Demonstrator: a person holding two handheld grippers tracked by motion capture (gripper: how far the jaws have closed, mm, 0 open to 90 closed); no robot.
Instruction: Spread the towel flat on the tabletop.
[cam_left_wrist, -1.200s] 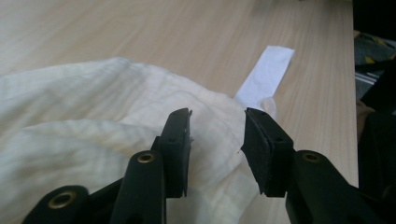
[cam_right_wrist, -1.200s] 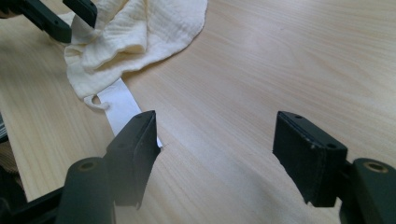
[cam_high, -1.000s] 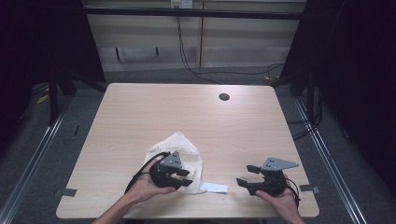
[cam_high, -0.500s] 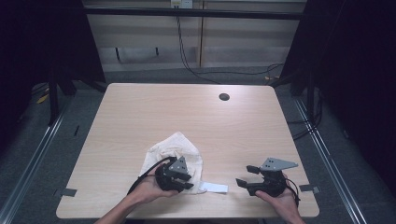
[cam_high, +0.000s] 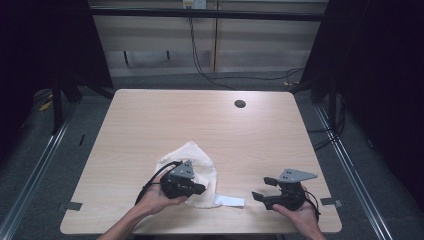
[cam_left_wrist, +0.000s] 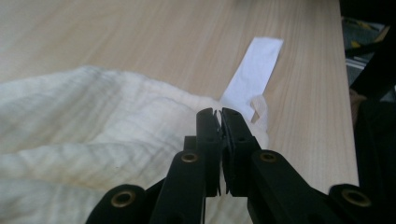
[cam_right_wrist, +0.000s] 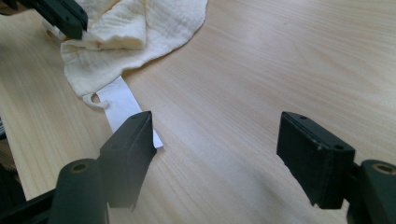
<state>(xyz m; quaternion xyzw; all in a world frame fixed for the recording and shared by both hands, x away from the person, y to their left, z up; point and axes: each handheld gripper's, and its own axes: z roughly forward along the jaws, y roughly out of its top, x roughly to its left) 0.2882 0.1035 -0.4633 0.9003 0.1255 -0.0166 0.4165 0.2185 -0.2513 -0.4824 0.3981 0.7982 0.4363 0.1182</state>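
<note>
Lying crumpled low and left of centre in the high view on the pale wooden surface (cam_high: 150, 125): a cream-coloured muslin cloth (cam_high: 192, 157), its white paper label (cam_high: 230, 201) jutting right. Left hand-held gripper (cam_left_wrist: 220, 114) just clenched, jaws pressed together at the cloth's edge, whether pinching fabric unclear. Right hand-held gripper (cam_right_wrist: 215, 135) released, jaws wide apart, lower right, well apart from the cloth, near the label

No writing, brand, number or sign can be read anywhere. The white label (cam_left_wrist: 252, 77) sewn to the cream cloth (cam_left_wrist: 93, 126) shows a blank face in both gripper views, and the wooden tabletop (cam_high: 200, 120) around the cloth carries no markings.
</note>
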